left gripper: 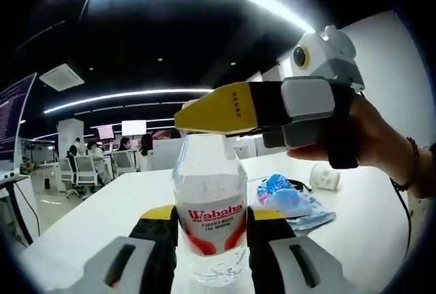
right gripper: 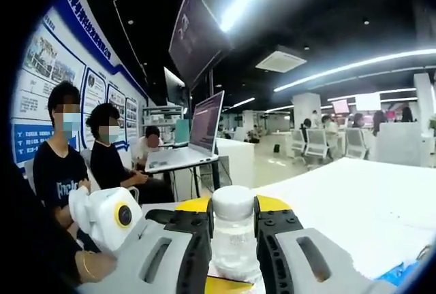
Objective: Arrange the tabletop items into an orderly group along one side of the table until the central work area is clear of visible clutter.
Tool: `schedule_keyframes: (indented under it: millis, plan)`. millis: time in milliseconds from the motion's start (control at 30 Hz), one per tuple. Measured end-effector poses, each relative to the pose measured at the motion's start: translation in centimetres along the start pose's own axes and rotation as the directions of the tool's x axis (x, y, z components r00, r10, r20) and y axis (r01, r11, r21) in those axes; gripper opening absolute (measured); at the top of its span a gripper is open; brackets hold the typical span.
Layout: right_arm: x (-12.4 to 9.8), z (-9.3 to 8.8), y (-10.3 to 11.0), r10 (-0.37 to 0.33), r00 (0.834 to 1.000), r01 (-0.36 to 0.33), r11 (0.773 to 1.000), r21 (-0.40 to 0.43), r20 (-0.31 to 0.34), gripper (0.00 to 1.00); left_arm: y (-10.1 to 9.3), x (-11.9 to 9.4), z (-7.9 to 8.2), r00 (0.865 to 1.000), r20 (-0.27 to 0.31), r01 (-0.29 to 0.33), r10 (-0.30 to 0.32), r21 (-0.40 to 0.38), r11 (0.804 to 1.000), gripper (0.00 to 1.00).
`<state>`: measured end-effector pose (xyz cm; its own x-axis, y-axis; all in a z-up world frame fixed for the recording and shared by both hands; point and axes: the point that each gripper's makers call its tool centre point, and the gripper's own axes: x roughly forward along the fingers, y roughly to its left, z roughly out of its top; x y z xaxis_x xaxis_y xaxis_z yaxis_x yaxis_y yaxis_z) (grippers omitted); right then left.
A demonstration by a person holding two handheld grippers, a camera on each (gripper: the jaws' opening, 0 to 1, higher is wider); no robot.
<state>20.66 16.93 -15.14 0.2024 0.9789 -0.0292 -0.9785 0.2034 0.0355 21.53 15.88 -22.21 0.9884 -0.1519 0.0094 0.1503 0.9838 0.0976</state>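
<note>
- The left claw [left gripper: 210,229] is sitting closed around the body of a clear water bottle [left gripper: 210,219], its black jaws pressing the red and white label from both sides.
- The right claw [right gripper: 233,229] is gripping the same bottle at its white cap [right gripper: 233,202], jaws narrowed onto the neck; in the left gripper view it is reaching in from the right, its yellow tip lying over the bottle's top, a person's hand [left gripper: 371,137] holding it.
- The bottle is standing upright on the white worktop [left gripper: 122,199], near its front edge.
- Right of the bottle, a crumpled blue and white plastic bag [left gripper: 289,202] is lying on the worktop; beyond the bag, a white paper cup [left gripper: 324,177] is lying on its side.
- Left of the bottle in the right gripper view, an open laptop [right gripper: 197,134] is standing, with people sitting behind it.
</note>
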Motion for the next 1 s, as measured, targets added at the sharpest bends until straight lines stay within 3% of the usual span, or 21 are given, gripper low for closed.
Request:
schedule_keyframes:
  millis: [267,1000]
  plan:
    - [1.2,0.0,-0.9,0.019,1.0,-0.019,1.0,0.012,-0.004,0.2,1.3,1.1,-0.2,1.0,-0.019,-0.02,0.021,0.006,1.0,0.37]
    - [3.8,-0.7,-3.6,-0.005,1.0,0.006,0.999,0.035,-0.024,0.21,3.5,4.2,-1.4,0.997,-0.072,-0.005,0.004,-0.002,1.0,0.37]
